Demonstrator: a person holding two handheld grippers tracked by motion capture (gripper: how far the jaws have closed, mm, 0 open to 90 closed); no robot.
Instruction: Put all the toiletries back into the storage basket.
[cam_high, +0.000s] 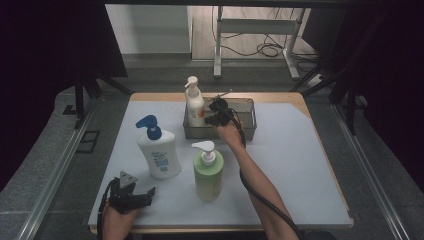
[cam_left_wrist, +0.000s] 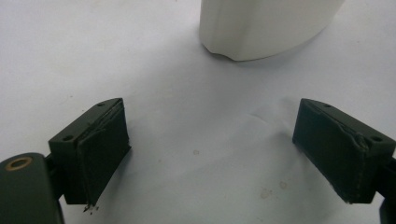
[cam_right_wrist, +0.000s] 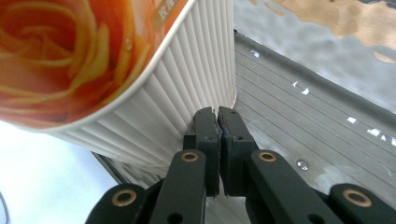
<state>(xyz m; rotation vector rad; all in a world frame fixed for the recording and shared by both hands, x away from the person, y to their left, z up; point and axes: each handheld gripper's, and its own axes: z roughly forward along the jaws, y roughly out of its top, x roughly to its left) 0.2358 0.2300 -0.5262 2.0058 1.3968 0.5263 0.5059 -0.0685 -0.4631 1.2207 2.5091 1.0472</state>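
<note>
We take the metal tray (cam_high: 248, 131) at the far middle of the table as our landmark. Nearest to us, well short of the tray and off to its left, the left gripper (cam_high: 145, 192) rests on the white table cover (cam_high: 300, 165) with its jaws wide apart and nothing between them; its own view shows only the base of the white bottle with the blue pump (cam_left_wrist: 261, 28) standing ahead of it. Between that gripper and the tray stand this white bottle and, to its right, the green bottle (cam_high: 208, 172), both upright and short of the tray's near wall.

At the tray itself, the right gripper (cam_right_wrist: 218, 119) has its jaws pressed together, empty, tips just beside the ribbed side of the cream bottle with the orange label (cam_right_wrist: 140, 79). That bottle stands upright in the tray's left end.

We judge the step in hand to be the settling of this bottle inside the tray, by nudging rather than gripping. The next move calls for a clean withdrawal towards us without toppling it, then a reach for one of the two bottles outside the tray.
</note>
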